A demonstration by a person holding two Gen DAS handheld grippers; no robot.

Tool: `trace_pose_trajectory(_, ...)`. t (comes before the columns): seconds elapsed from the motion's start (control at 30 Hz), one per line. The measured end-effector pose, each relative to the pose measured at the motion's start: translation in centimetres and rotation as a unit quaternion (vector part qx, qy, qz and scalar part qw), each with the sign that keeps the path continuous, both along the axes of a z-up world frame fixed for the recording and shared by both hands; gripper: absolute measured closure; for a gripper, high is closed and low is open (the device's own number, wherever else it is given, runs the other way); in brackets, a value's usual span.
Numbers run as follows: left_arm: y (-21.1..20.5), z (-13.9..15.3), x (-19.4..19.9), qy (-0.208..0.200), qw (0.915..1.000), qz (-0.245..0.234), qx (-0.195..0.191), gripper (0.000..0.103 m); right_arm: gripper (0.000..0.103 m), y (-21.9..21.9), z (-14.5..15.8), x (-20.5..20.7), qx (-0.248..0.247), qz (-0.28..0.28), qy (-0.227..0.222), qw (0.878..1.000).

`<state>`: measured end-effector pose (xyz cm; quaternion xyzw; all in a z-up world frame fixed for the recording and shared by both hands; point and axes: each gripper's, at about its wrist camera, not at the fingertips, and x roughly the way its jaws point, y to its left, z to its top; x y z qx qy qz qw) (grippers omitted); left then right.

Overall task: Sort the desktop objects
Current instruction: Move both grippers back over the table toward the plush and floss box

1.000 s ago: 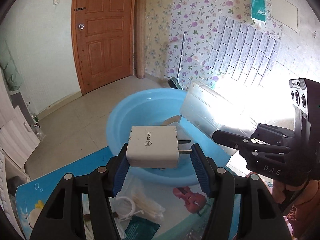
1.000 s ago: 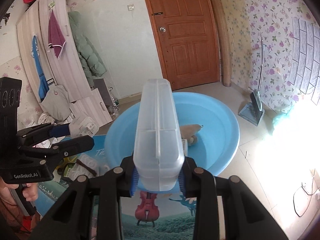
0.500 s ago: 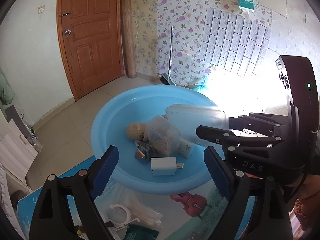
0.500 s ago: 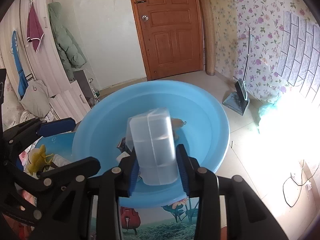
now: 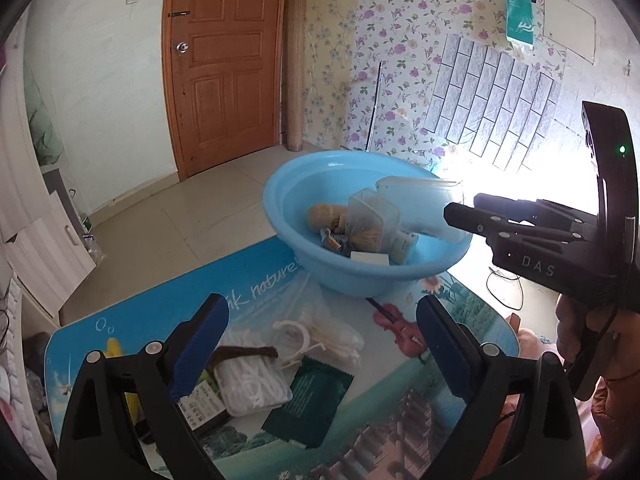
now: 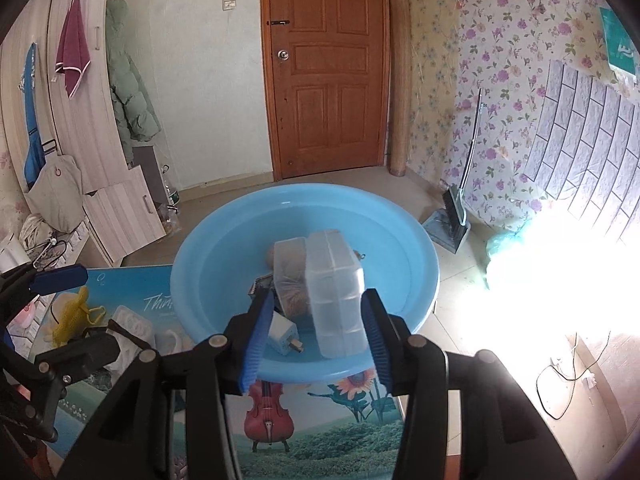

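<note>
Right hand-held gripper just opening, clear box loose between its pads above the blue basin; only the left view showing the left hand-held gripper just spread wide, empty, over a cord bundle.

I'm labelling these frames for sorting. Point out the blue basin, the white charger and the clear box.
basin point(image 6: 224, 248): right wrist view, bare inner wall at left.
charger point(image 6: 278, 334): right wrist view, white body.
clear box point(image 6: 336, 292): right wrist view, top face.

the basin sits on the table at twelve o'clock, with the charger and boxes in it (charger nearest); the bags lie at seven o'clock.
</note>
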<state>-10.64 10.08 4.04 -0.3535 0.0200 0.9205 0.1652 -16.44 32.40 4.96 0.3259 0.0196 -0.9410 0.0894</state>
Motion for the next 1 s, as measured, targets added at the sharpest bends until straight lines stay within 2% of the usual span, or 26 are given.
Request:
trace_pose_trajectory(0.2,-3.7,-1.6,2.9,-0.009,0.9996,0.028,0.001,0.008,0.058,-2.8,-0.1,2.7,-0.005,0.005,0.016,1.0)
trace_pose_trajectory(0.33,-5.9,-2.4,4.3,-0.016,0.9984,0.054,0.003,0.007,0.058,-5.5,-0.4,5.0,-0.013,0.037,0.027,0.999)
trace_pose_trajectory(0.63,-8.5,-3.3,6.7,-0.018,0.9959,0.086,0.02,0.007,0.058,-12.3,-3.5,8.6,0.012,0.133,-0.018,0.991)
trace_pose_trajectory(0.8,-8.3,-3.5,7.1,-0.019,0.9959,0.087,0.016,0.007,0.058,-13.6,-4.7,9.6,0.025,0.161,-0.039,0.986)
trace_pose_trajectory(1.0,-8.2,-3.8,7.2,-0.021,0.996,0.086,0.013,0.007,0.058,-13.0,-4.9,10.1,0.023,0.167,-0.044,0.985)
